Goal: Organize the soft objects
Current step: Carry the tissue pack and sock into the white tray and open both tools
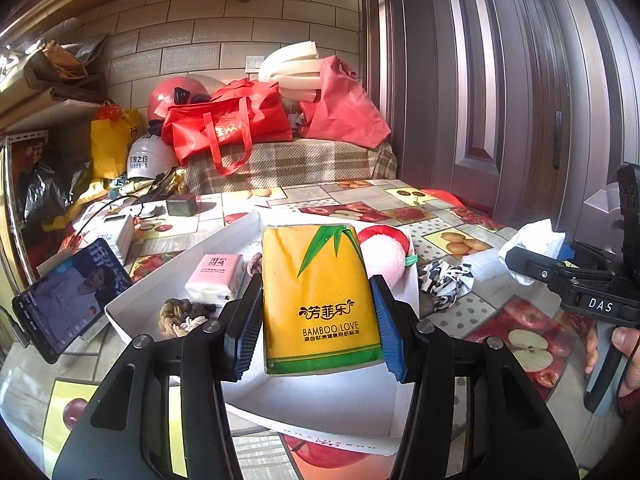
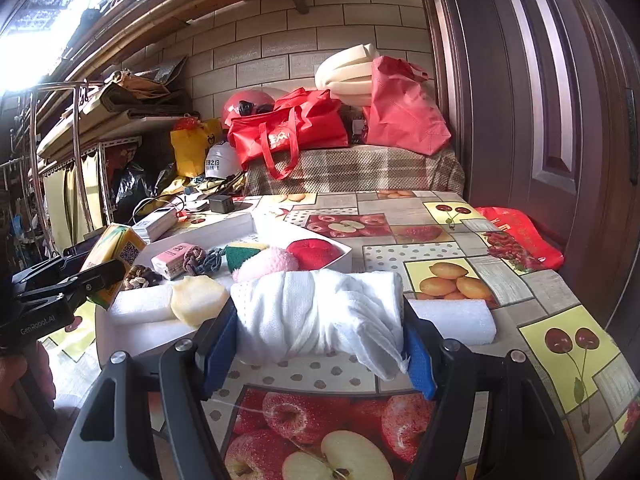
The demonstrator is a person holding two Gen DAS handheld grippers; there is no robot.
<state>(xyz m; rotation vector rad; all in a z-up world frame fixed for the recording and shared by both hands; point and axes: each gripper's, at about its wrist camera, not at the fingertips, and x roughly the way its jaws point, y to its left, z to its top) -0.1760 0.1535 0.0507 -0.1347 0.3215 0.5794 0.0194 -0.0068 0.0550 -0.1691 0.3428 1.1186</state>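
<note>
My left gripper [image 1: 316, 320] is shut on a yellow tissue pack [image 1: 320, 272], its blue pads pressing both sides, above a white box [image 1: 168, 280]. In the box lie a pink tissue pack [image 1: 216, 276], braided rope knots [image 1: 180, 314] and a pink puff [image 1: 384, 256]. My right gripper [image 2: 320, 332] is shut on a rolled white cloth [image 2: 320, 304] just above the fruit-print table. The right wrist view shows the box [image 2: 344, 256] also holding a green sponge [image 2: 240, 254], a red puff [image 2: 314, 252], white foam [image 2: 140, 304] and a yellow sponge [image 2: 198, 298]. The left gripper [image 2: 100, 276] shows at the left there.
A rolled white towel [image 2: 452, 320] and a black-and-white patterned cloth [image 1: 444, 280] lie on the table right of the box. A phone [image 1: 68, 300], a white power bank [image 1: 116, 232] and a black charger [image 1: 182, 205] sit at the left. A red bag [image 2: 524, 236] lies by the door.
</note>
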